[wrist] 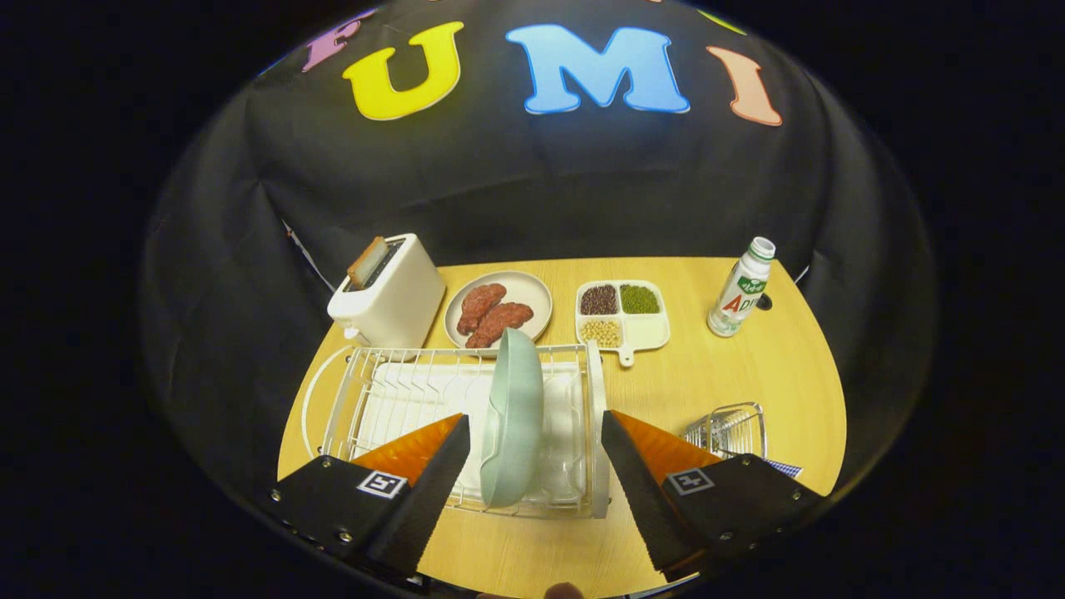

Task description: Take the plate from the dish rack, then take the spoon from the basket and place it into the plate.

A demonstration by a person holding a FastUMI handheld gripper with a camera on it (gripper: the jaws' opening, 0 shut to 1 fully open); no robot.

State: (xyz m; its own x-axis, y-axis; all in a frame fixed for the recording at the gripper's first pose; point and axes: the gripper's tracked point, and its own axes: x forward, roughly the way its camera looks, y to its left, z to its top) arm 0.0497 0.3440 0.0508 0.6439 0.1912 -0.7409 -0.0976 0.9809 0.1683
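Note:
A pale green plate (514, 416) stands on edge in the white wire dish rack (358, 391), toward the rack's right side. My gripper (532, 428) is open above the rack, its two fingers spread either side of the plate's near rim without touching it. A small wire basket (732, 428) sits on the wooden table to the right of the right finger, partly hidden behind it. I cannot make out the spoon inside it.
Beyond the rack stand a white toaster (391, 291) with a slice of bread, a plate of sausages (497, 312) and a divided tray of beans (622, 314). A white bottle (740, 287) stands at the far right. Black cloth walls close in around the table.

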